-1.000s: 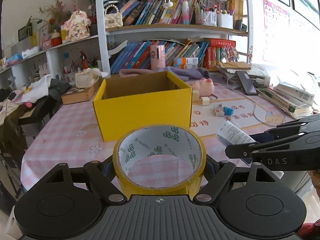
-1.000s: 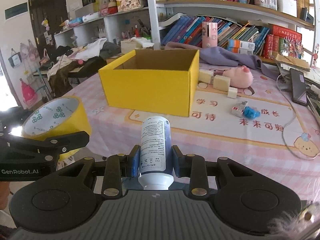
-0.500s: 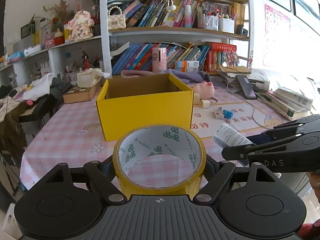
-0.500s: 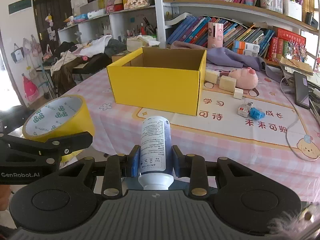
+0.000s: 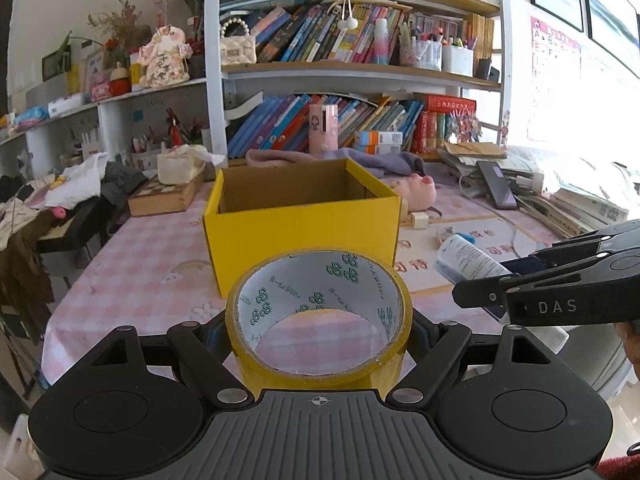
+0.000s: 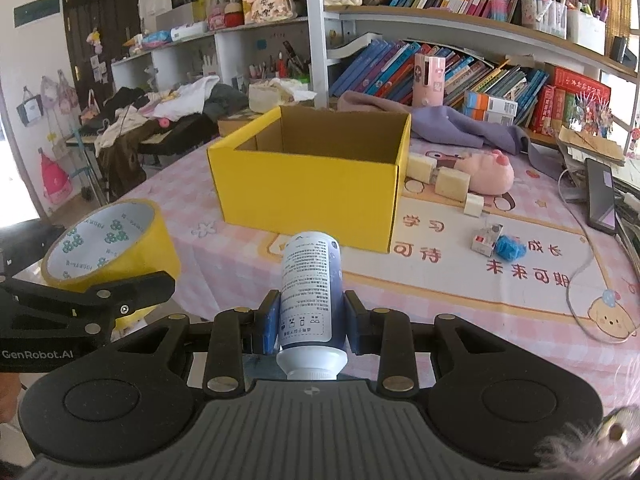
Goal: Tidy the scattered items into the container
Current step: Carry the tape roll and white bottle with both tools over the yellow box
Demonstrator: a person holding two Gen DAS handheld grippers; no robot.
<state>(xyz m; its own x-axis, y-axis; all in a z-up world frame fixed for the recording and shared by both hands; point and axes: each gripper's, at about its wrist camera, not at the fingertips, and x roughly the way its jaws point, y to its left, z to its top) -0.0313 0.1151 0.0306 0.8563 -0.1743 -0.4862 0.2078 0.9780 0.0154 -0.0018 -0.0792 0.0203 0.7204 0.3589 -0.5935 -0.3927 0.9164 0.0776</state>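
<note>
Pink-checked surface [image 6: 224,264], yellow box [image 6: 308,196] mid-surface. Left gripper [image 5: 318,332] clamps light, stiff tape roll [image 5: 318,316] across its rim; right gripper [image 6: 310,320] clamps smooth, likely slippery bottle [image 6: 310,292] mid-body.

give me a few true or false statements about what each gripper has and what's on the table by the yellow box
1. The left gripper is shut on a roll of yellow tape. True.
2. The right gripper holds a blue crumpled wrapper. False: it is shut on a white and blue bottle; the blue wrapper lies on the table.
3. The yellow box is open at the top. True.
4. The tape already lies inside the box. False: it is between the left gripper's fingers, on the near side of the box.
5. A pink pig toy lies on the table beside the box. True.
6. The bottle stands upright on the table. False: it is held off the table, cap end toward the camera.
</note>
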